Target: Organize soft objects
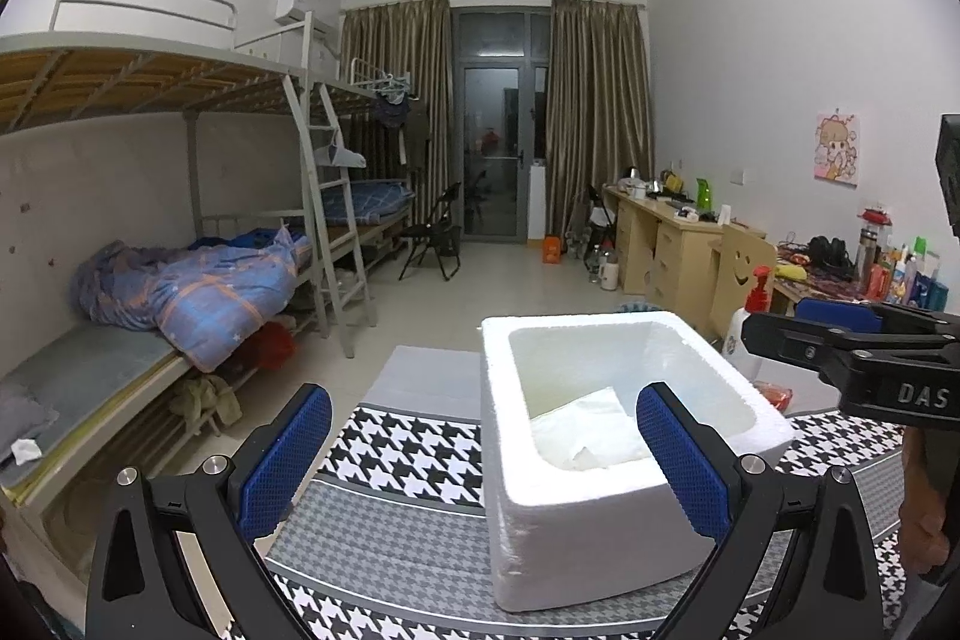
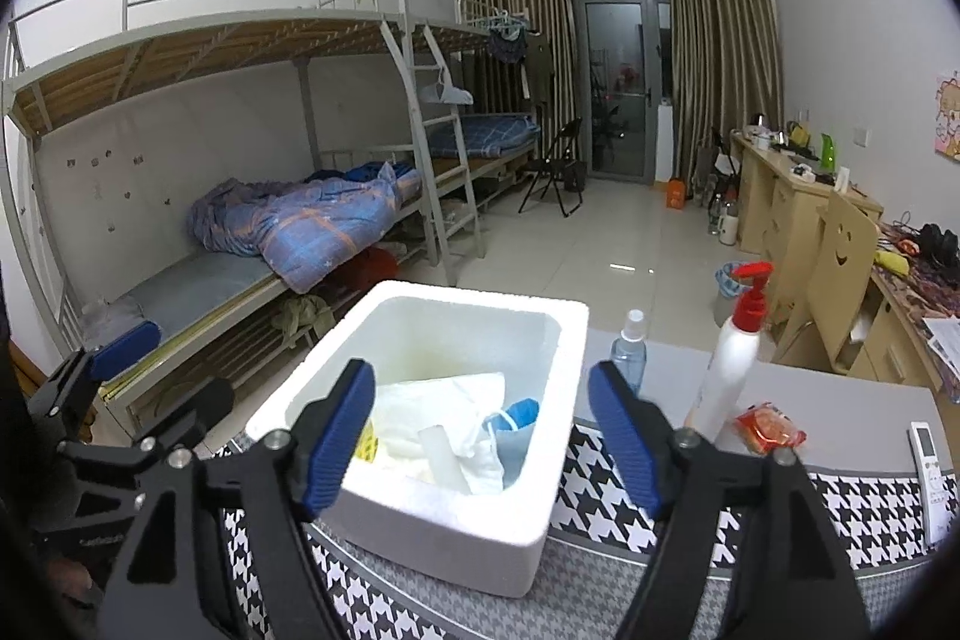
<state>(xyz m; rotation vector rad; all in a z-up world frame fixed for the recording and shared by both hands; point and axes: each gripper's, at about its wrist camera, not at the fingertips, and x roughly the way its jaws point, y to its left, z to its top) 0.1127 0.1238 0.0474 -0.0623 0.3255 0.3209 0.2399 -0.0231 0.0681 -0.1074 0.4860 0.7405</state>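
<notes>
- The left gripper (image 1: 483, 460) hangs released over the near left corner of the foam box (image 1: 606, 496), its blue pads spread wide with nothing between them.
- The right gripper (image 2: 480, 436) is likewise released and empty, its jaws framing the open top of the foam box (image 2: 444, 538) from above.
- Inside the box lie the soft things: a white folded cloth (image 2: 432, 400), a blue face mask (image 2: 516, 430) at its right, a pale tube-like piece in front, and a bit of yellow at the left wall that is too hidden to name.
- The box stands on the counter (image 2: 606, 505), which wears a houndstooth cover.
- To the right of the box stand a small spray bottle (image 2: 630, 346) and a white pump bottle with a red top (image 2: 735, 358); just beside the pump bottle lies a red snack packet (image 2: 768, 427), and a remote control (image 2: 930, 472) lies near the counter's right edge.
- Judged from this, most soft items are already gathered in the box; no loose cloth shows on the counter.
- What may be left is the red packet, if it counts as soft, or tidying the box's contents.
</notes>
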